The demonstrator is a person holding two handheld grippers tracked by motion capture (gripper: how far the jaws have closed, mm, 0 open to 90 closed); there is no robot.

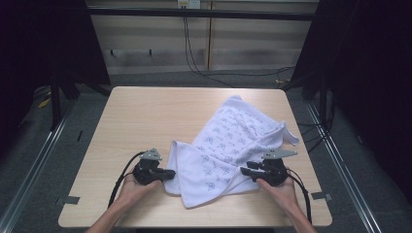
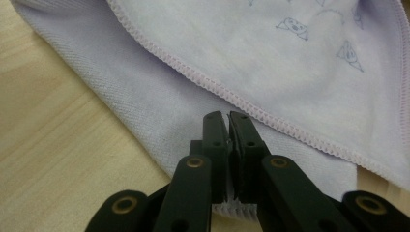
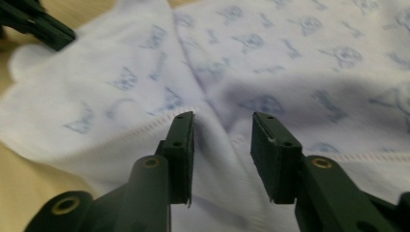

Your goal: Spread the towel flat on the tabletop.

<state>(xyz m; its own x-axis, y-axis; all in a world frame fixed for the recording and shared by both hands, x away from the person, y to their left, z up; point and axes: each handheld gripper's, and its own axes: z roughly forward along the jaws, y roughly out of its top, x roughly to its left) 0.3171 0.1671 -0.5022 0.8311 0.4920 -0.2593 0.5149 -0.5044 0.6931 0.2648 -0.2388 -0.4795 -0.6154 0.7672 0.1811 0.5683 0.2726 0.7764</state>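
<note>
We are taking hold of the towel (image 1: pixel 228 141) to fold it (left gripper (image 2: pixel 228 121) pinches its edge, right gripper (image 3: pixel 220 145) gapes half-wide over a hem), so next its jaws must close.

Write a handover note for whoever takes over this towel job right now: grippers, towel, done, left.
Left gripper: shut on the towel, pinching its edge at the near left corner.
Right gripper: jaws open, a ridge of towel cloth between them, pads not pressing on it.
Towel: white with a small blue print, rumpled and partly doubled over, lying on the right half of the wooden table.
Done: left side gripped.
Left: probably close the right gripper on the near right edge, then spread or fold the towel with both.
</note>
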